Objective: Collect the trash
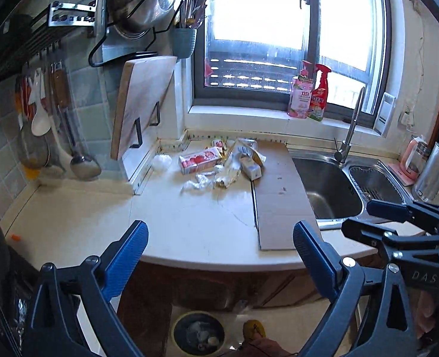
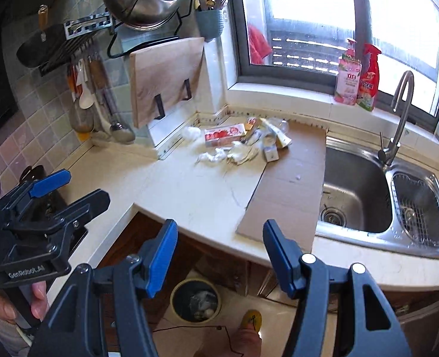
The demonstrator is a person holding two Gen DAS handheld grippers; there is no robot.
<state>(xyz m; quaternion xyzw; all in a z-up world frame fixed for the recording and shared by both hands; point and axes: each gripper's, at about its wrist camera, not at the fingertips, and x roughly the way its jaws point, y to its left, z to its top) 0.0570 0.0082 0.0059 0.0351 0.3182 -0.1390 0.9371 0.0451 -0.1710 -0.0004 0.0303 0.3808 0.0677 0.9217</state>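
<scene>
Floor bin holds crumpled trash; both claws gape.

Your left wrist view looks forward and down past its blue fingers; your right view likewise, from further right. Both stand back from, and share, the cream stone countertop ahead.

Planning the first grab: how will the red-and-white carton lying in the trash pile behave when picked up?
The red-and-white carton probably stays stiff: its edges look square and uncrushed. Likely light, being discarded packaging, though whether it is empty is not visible. It lies flat on the countertop, so it should slide rather than roll.
</scene>
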